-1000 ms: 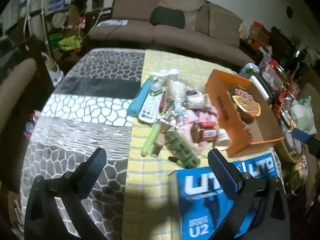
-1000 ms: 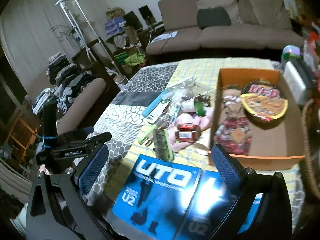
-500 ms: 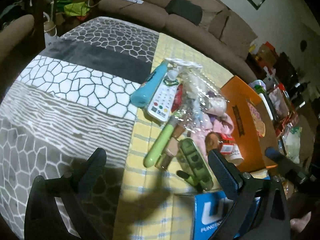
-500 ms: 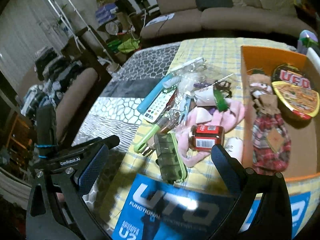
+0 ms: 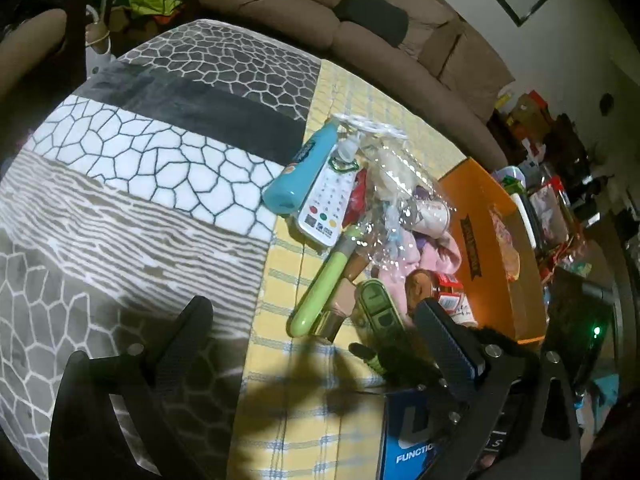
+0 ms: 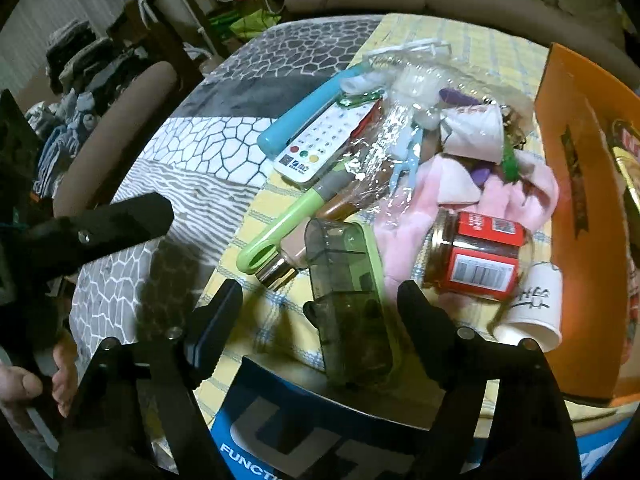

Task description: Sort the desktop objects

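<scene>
Table: covered by a grey-and-white patterned blanket (image 5: 132,168) on one side and a yellow checked cloth (image 5: 304,408) on the other; the clutter lies on the yellow half.
Orange box (image 6: 580,184): stands open at the far right edge of the table, with a noodle bowl (image 6: 628,160) partly seen inside.
Blue box (image 6: 280,440): lies flat at the near edge, white lettering on top.
Pile: a pink cloth (image 6: 504,196) under a crinkled clear bag (image 6: 404,128), with a white remote (image 6: 320,144) and a blue tube (image 6: 300,116) side by side at the blanket's edge.
Green case (image 6: 352,300): smoky and see-through with a green rim, near end resting on the blue box, crowded by a lying red-label jar (image 6: 476,256) on its right and a green-handled tool (image 6: 280,228) on its left.
Paper cup (image 6: 532,308): tipped over, touching the orange box wall.
Right gripper (image 6: 320,304): fingers spread wide, one on each side of the green case, not yet pressing it.
Left gripper (image 5: 312,332): fingers wide apart and holding nothing, above the seam of blanket and cloth.
</scene>
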Tool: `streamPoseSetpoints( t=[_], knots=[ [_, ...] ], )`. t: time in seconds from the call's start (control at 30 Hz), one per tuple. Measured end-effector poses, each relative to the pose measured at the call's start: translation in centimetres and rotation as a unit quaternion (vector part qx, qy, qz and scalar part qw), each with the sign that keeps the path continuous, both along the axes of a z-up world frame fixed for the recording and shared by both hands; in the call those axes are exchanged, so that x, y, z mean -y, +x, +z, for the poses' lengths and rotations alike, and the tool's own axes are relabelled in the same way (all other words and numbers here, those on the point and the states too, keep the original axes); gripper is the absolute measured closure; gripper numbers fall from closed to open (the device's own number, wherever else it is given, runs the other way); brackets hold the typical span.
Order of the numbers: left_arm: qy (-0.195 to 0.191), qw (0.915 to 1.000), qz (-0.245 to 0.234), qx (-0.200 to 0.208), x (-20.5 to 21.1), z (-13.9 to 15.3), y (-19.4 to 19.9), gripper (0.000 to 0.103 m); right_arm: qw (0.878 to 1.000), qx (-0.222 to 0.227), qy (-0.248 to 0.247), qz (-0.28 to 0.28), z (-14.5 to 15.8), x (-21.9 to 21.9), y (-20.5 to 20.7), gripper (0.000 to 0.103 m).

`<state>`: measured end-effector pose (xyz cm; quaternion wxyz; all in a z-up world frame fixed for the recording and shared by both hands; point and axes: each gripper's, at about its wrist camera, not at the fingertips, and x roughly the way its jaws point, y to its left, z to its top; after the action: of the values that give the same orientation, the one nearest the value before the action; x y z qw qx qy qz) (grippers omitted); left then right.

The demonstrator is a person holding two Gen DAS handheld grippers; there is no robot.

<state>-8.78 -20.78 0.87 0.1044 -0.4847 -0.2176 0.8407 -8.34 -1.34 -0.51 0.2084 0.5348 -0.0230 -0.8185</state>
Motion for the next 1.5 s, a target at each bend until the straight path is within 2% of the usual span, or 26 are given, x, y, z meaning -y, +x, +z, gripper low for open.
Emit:
streamPoseSetpoints(
  t=[0.17, 0.3, 0.43, 0.53, 0.63, 0.7, 0.87, 1.03, 1.1, 1.17, 1.3, 1.5],
  knots=[
    [-0.006, 0.9999, 0.01, 0.003, 0.8, -0.3, -0.7, 0.004, 1.0, -0.01, -0.001, -0.003, 1.0, -0.1, -0.6, 0.025],
    [-0.054, 0.9985, -0.002, 0.008, 0.0, -1.1, -1.4, 0.013, 0.999, -0.026, -0.02, -0.022, 2.9, -1.2, -1.8, 0.025],
    [-0.112, 0.9926, -0.04, 0.024, -2.1, -2.9, -2.0, 0.031, 0.995, -0.025, -0.08, -0.051, 4.4, -3.2, -2.5, 0.025],
    [-0.154, 0.9862, -0.053, 0.032, -3.3, -4.1, -2.2, 0.033, 0.995, -0.019, -0.088, -0.052, 4.5, -3.5, -2.2, 0.025],
    [-0.162, 0.9843, -0.057, 0.041, -3.4, -5.3, -2.6, 0.041, 0.994, -0.012, -0.1, -0.051, 4.1, -3.9, -1.4, 0.025],
    [-0.151, 0.9861, -0.057, 0.039, -3.2, -5.6, -2.8, 0.041, 0.993, -0.006, -0.107, -0.052, 3.7, -4.2, -1.0, 0.025],
    [-0.156, 0.9845, -0.075, 0.029, -4.2, -6.0, -3.4, 0.036, 0.993, 0.003, -0.105, -0.045, 2.8, -4.3, -0.3, 0.025],
    [-0.195, 0.9767, -0.086, 0.026, -5.8, -6.3, -3.8, 0.037, 0.993, 0.007, -0.111, -0.038, 2.5, -4.2, -0.1, 0.025],
    [-0.188, 0.9784, -0.083, 0.024, -5.5, -6.2, -4.1, 0.042, 0.993, 0.009, -0.112, -0.037, 2.3, -4.1, -0.3, 0.025],
    [-0.166, 0.9833, -0.073, 0.021, -4.7, -5.9, -4.2, 0.073, 0.993, 0.01, -0.113, -0.037, 2.2, -4.0, -0.4, 0.025],
    [-0.102, 0.9929, -0.055, 0.029, -2.9, -5.7, -4.4, 0.075, 0.992, 0.012, -0.119, -0.038, 2.0, -3.8, -0.4, 0.025],
    [-0.024, 0.9958, -0.079, 0.039, -2.4, -4.8, -3.7, 0.083, 0.986, 0.038, -0.16, -0.041, 1.4, -3.4, -0.6, 0.025]
  ],
)
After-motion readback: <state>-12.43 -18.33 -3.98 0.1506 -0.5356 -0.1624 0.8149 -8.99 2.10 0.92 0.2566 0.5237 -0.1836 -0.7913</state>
